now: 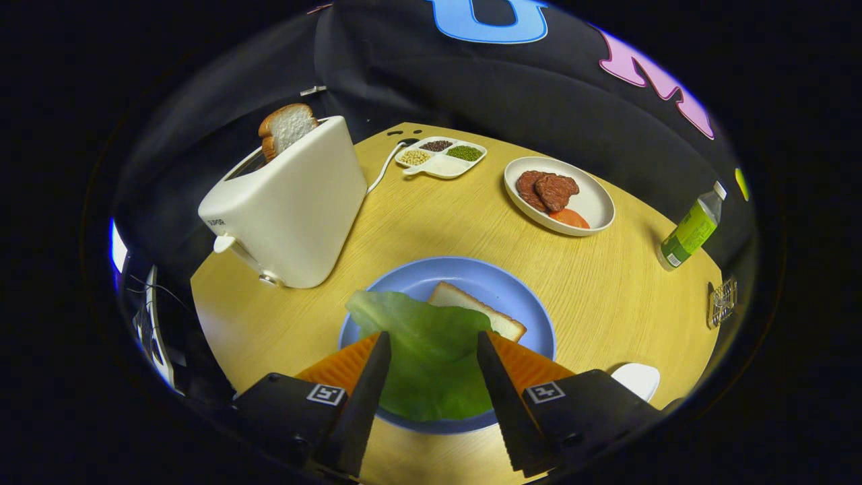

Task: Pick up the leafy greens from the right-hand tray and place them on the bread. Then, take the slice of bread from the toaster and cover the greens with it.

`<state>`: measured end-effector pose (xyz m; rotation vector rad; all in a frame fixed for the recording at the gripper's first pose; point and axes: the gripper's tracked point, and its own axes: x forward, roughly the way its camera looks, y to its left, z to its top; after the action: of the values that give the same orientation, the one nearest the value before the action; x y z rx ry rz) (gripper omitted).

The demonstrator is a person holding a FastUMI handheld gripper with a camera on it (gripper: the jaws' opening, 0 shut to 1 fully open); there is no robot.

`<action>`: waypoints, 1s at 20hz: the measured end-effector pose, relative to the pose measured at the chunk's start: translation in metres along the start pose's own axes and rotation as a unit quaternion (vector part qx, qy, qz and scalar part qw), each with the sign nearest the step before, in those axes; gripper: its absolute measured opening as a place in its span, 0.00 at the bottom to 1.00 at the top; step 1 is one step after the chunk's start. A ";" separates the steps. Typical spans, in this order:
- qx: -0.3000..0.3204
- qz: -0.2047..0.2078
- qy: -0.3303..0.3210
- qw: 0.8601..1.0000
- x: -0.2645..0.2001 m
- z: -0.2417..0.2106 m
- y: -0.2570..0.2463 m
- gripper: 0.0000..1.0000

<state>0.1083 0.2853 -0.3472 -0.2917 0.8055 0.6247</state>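
A green lettuce leaf lies spread over a slice of bread on the blue plate; only the slice's far corner shows past the leaf. My gripper hovers over the plate, open, its two fingers wide apart on either side of the leaf and not pressing on it. To the left beyond the plate stands a white toaster with a second slice of bread sticking up out of its slot.
A white oval plate with meat patties and a tomato slice sits back right. A divided white dish of beans is at the table's far edge. A green-labelled bottle stands far right. A small white object lies by my right finger.
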 end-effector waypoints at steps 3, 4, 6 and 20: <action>0.004 -0.010 -0.019 1.000 -0.009 0.009 -0.004 0.94; 0.007 -0.013 -0.027 1.000 -0.014 0.013 -0.006 1.00; 0.018 -0.014 -0.046 0.999 -0.026 0.026 -0.003 1.00; -0.037 0.034 -0.166 0.985 -0.094 0.179 0.080 1.00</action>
<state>0.1128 0.3940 -0.1592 -0.2214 0.4745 0.7462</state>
